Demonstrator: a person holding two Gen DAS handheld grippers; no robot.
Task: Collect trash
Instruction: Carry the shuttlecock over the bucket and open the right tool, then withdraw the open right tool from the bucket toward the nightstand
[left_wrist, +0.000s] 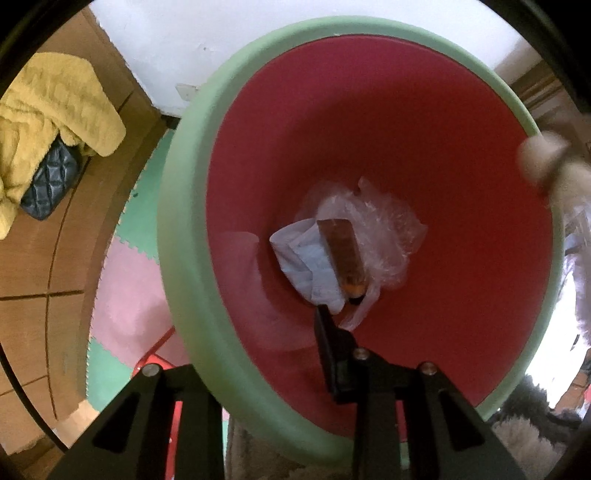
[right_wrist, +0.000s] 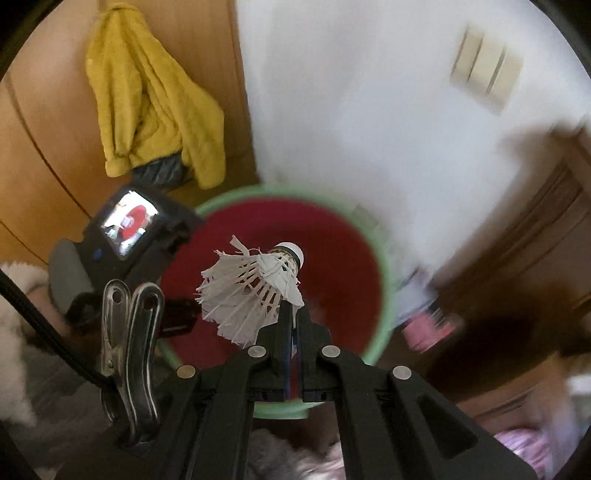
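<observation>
No readable text, label, brand or number on anything in either view.

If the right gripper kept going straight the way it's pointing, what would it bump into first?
Most likely the red inside of the bin. The right gripper, shut on a shuttlecock, points down into the bin's mouth. Nothing else seems to be in between, though depth is hard to judge.

**A lived-in room at home**

This is a home. A yellow fleece garment hangs over a dark quilted bag against a wooden door. The floor is covered with interlocking foam mats in pink and green. A white wall carries a bank of light switches. A household bin, green outside and red inside, stands here.
</observation>
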